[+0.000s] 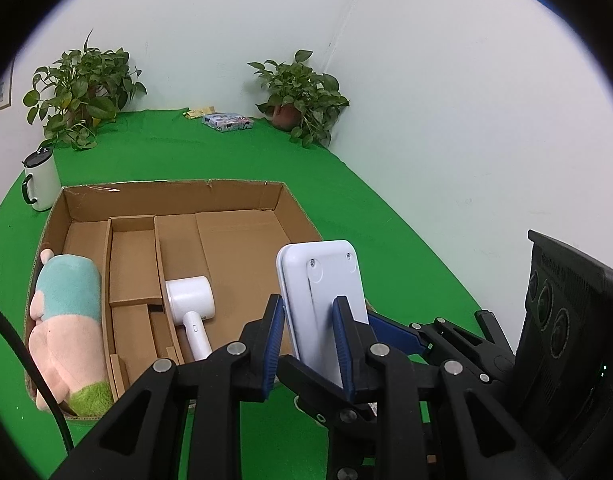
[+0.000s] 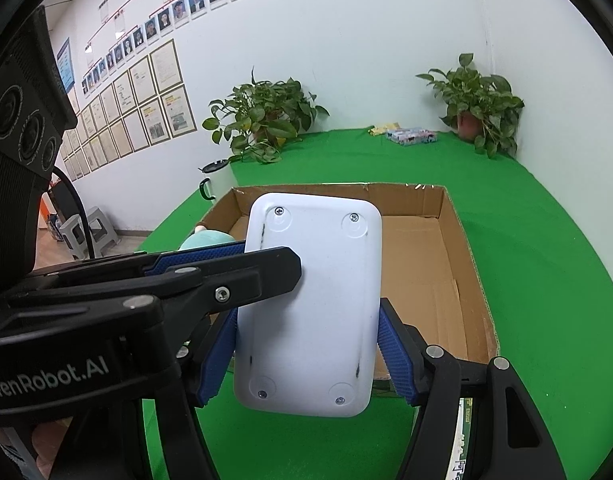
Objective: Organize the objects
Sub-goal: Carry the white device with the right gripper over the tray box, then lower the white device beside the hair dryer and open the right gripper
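Both claws grip one white flat device, underside up: four corner screws and dark scuff marks show.

Left claw: narrow, blue pads pinching the device across its thin edges, in the left wrist view. In the right wrist view the same claw comes in from the left, and its black finger overlaps the device's upper left part.

Right claw: about half open, blue pads pressed on the two long sides of the device near its lower end. Held by both, clear of the surface, which is green.

Ahead of and below the claws: open cardboard box with cardboard dividers. Device hangs over the box's near edge, in the right wrist view.

Inside the box, ahead-left of the left claw: white hair dryer lying in the middle section, handle toward the claw. Further left, against the box's left wall: plush toy, teal, pink and green.

Beyond the box's far left corner: white mug with dark lid and handle. Far side of the surface: two potted plants, with a patterned packet between them.
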`<state>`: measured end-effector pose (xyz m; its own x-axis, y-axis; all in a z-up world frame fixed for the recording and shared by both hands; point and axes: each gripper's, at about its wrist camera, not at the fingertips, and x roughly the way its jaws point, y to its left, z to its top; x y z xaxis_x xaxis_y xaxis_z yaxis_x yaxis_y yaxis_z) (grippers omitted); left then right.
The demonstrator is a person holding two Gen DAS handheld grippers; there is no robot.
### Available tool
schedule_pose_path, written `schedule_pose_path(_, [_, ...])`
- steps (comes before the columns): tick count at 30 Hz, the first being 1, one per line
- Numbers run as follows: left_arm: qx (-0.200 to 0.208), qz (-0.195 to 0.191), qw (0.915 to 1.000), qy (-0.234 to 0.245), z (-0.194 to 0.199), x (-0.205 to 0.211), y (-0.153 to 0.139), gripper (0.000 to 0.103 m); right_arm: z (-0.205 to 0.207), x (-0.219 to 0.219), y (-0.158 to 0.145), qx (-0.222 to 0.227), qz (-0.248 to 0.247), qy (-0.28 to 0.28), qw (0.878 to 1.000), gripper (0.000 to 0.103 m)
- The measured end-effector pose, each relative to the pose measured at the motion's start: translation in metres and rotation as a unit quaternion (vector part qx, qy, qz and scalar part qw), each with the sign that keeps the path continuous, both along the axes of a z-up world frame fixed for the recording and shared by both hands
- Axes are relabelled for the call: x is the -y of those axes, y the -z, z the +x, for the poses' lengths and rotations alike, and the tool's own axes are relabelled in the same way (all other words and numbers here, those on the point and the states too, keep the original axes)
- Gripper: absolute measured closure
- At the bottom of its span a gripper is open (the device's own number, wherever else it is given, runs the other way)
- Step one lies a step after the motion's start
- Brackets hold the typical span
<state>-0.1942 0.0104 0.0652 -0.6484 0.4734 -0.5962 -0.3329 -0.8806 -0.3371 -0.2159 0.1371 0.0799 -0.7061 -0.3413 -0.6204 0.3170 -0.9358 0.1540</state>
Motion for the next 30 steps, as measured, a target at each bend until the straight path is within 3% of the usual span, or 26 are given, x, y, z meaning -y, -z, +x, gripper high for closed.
schedule_pose_path(17, [0.048, 0.006, 0.9988, 0.004, -0.062, 0.006, 0.025, 0.080, -0.090, 0.000, 0.027, 0.057, -0.005, 0.001, 0.998, 0.039])
schedule_pose_path(30, [0.141, -0.002, 0.9900, -0.005, -0.096, -0.002, 0.098, 0.080, -0.122, -0.004, 0.116, 0.155, -0.012, -0.009, 0.988, 0.039])
